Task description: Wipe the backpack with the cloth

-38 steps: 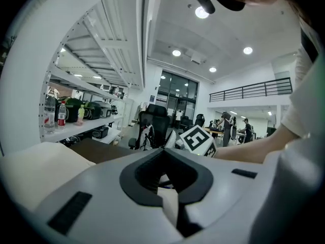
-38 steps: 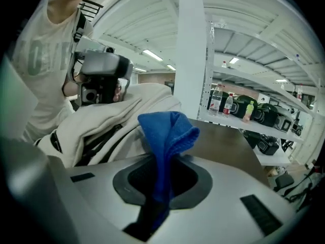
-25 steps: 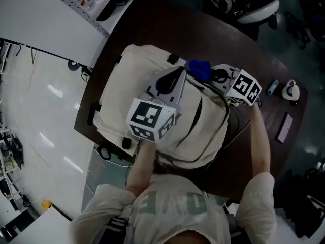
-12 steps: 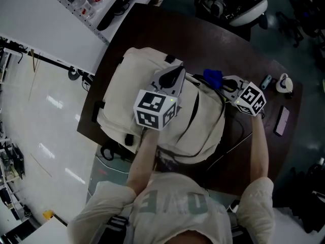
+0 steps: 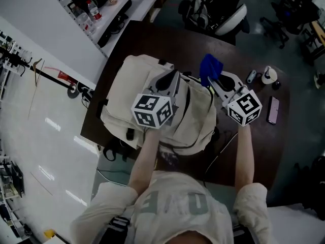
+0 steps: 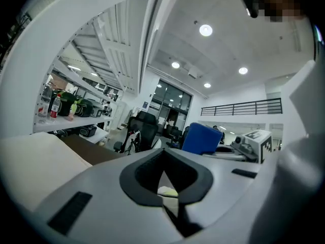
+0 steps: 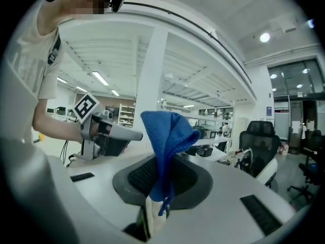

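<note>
Right tool (image 7: 154, 200) is clamped on the blue cloth (image 7: 166, 136), which sticks up out of the jaws in a loose bunch. It's just off the far right corner of the cream backpack (image 5: 127, 93); can't tell if it's touching. Left tool (image 5: 171, 79) has its jaws closed together and rests on top of the backpack, which lies flat on the dark surface (image 5: 260, 146).
</note>
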{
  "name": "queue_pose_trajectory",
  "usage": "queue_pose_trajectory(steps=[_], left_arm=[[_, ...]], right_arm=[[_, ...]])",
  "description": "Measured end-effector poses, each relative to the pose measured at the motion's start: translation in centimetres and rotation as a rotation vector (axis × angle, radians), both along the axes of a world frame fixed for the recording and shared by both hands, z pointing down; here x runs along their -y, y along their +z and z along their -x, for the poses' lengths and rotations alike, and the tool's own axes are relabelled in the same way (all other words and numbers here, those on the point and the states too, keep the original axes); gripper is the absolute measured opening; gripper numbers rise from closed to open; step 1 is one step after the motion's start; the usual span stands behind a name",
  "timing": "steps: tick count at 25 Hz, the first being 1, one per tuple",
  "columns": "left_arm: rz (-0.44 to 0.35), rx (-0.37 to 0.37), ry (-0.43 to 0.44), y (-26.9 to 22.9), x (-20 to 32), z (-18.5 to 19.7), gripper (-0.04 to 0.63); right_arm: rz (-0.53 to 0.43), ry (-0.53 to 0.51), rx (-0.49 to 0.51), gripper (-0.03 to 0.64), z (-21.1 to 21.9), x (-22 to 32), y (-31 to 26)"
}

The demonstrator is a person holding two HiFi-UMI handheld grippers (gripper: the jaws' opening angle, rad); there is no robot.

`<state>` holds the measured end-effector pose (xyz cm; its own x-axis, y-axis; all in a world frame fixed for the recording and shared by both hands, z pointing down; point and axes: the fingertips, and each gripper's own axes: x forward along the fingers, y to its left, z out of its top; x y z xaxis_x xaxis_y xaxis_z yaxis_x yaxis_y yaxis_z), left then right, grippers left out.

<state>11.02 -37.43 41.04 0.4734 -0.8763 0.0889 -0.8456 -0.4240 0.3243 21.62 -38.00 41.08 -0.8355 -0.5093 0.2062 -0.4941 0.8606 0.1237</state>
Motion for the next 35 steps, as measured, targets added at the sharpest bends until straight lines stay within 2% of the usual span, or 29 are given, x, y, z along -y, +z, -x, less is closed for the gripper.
queue_pose_trajectory(steps=[5,10,14,20,24,29,32,35], left_arm=[[-0.038,-0.005,0.051,-2.1,-5.1,-2.1,0.005],[-0.049,0.005,0.085,-2.5,-10.2,-3.0,0.005],[-0.042,0.005,0.083,-2.6,-13.9,-2.4,0.003],[-0.054,0.000,0.073,-3.3,-17.2,-0.2,0.005],[-0.099,-0.005,0.055,-4.2,-18.8,2.6,0.005],[-0.122,-0.059,0.036,-6.2,-17.9,7.8,0.004],[-0.131,-0.062,0.059,-6.2,-17.6,12.0,0.005],[-0.113,-0.098,0.052,-5.6,-16.5,16.9,0.005]], right_arm=[[0.002,0.159,0.145,0.043,-1.2,-6.0,-3.7],[0.029,0.327,0.271,0.043,-2.3,-11.8,-4.5],[0.036,0.398,0.282,0.043,-2.5,-15.3,-4.7],[0.028,0.416,0.303,0.043,-1.2,-18.3,-5.4],[0.030,0.423,0.300,0.043,1.5,-19.9,-5.4],[0.034,0.424,0.295,0.043,6.8,-19.6,-6.4],[0.047,0.446,0.286,0.043,10.9,-19.3,-5.8],[0.064,0.475,0.292,0.043,15.3,-18.3,-5.6]])
